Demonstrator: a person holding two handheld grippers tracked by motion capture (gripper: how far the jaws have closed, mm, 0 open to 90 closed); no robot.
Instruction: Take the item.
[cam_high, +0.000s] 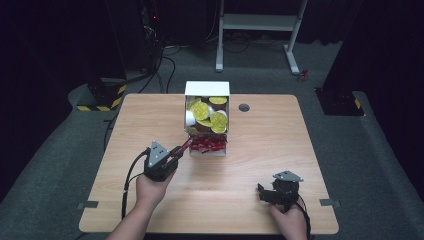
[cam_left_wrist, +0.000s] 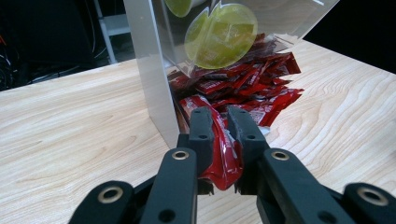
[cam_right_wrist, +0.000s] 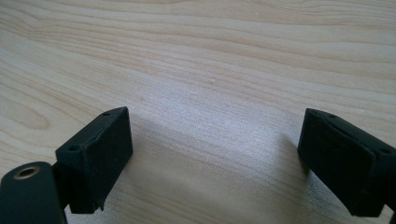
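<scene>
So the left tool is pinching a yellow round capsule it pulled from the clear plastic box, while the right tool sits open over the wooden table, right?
Not quite. The left tool is pinching a red foil sachet, not a yellow capsule; the left gripper view shows it clamped between the jaws beside the clear plastic box. The rest holds: the right tool sits open over the wooden table.

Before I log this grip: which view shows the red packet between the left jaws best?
The left gripper view: the red packet sits close up, pinched between the jaws. The high view shows it as a small red sliver by the dispenser box. The right gripper view faces bare table.
</scene>
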